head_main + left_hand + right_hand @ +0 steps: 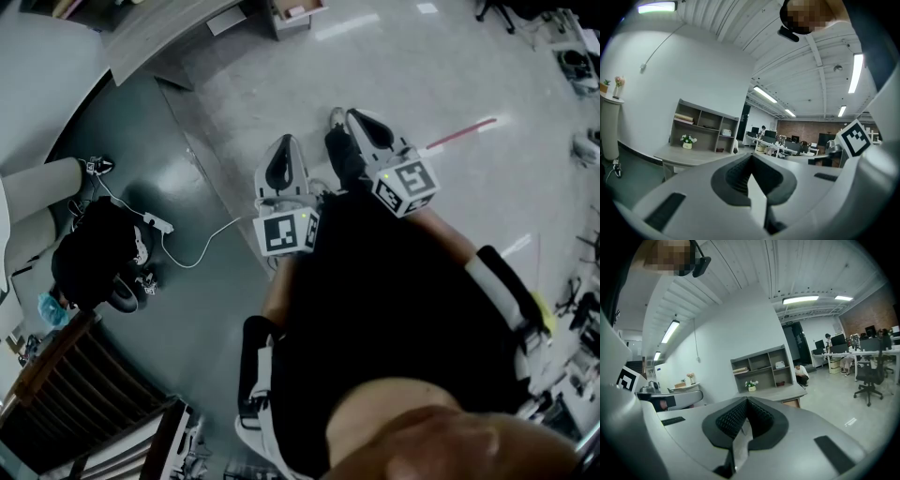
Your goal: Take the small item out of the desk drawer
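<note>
Left gripper (751, 159) and right gripper (746, 400): jaws closed, nothing between them, both well apart from the desk (780, 393). A shelf unit (761, 367) stands on the desk. The small item's place cannot be told.

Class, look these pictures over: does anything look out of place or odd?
A white cable and power strip lie loose across the floor, which looks like a trip hazard. Nothing else stands out.
</note>
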Demonstrator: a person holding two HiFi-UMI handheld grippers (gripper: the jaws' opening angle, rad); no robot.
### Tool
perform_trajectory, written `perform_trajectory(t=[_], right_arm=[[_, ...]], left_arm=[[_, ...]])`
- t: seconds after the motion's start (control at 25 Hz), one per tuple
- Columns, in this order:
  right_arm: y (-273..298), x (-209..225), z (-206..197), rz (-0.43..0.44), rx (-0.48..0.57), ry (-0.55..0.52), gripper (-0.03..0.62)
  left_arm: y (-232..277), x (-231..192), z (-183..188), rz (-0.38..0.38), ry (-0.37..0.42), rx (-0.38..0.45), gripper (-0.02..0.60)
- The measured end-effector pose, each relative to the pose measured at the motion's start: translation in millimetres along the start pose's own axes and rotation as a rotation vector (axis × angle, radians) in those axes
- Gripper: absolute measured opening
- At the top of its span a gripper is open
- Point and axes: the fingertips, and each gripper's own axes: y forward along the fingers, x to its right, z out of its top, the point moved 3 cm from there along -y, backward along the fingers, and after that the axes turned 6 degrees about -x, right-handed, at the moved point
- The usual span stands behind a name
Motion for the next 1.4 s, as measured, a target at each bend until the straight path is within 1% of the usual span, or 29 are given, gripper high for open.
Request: perform_trajectory(t=[0.2, 0.44, 0.84, 1.08, 1.24, 1.4], right_arm=[[42, 27, 18, 0.013, -0.006, 0.001, -0.002], [91, 73, 43, 0.024, -0.017, -0.009, -0.002], [159, 156, 83, 0.064, -0.050, -0.016, -0.002], [198, 195, 91, 0.055, -0.069, 0.006, -0.002], [216, 206, 93, 0.050, -0.100, 0.014, -0.002], [242, 215, 94, 0.048, -0.115, 0.016, -0.002]], left_arm=[[47, -19, 15, 0.015, -0.007, -0.009, -0.002], [116, -30, 34, 0.013, -0.012, -0.025, -0.002], [226, -40, 77, 0.065, -0.018, -0.039, -0.002], [271, -49, 96, 0.098, -0.022, -0.025, -0.002], [286, -55, 103, 0.104, -0.026, -0.034, -0.002], [306, -70, 105, 0.105, -0.026, -0.035, -0.002]])
